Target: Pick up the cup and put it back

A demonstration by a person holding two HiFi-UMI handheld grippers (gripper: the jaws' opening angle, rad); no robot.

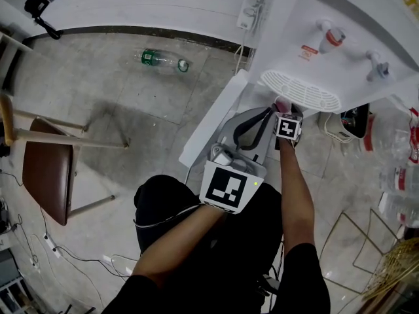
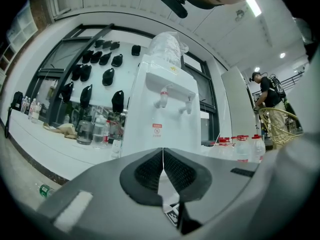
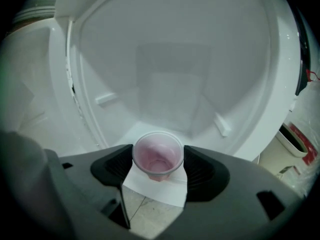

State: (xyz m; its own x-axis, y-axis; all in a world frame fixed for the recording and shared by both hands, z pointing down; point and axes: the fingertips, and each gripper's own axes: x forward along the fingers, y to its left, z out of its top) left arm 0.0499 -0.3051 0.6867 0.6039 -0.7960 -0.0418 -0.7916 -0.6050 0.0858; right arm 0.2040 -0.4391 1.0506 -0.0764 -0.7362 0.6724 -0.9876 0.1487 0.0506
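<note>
The right tool (image 3: 158, 170) is pinching a pinkish see-through cup (image 3: 157, 154), one dark pad against each side of it, with the cup's open mouth turned back towards the tool's camera. The cup is held at the mouth of the open white compartment (image 3: 170, 74) in the lower part of the water dispenser (image 1: 340, 18), just under the dispenser's white grille (image 1: 301, 90). The left tool (image 2: 163, 171) has its jaws pressed together with nothing between them. It is raised in front of the dispenser, close beside the right tool on the person's left. Well away from the dispenser, a plastic bottle (image 1: 163, 60) lies on its side on the floor (image 1: 150, 110). A brown chair (image 1: 46, 175) stands farther off, and a white bench (image 1: 150, 5) runs off from the dispenser's side.
</note>
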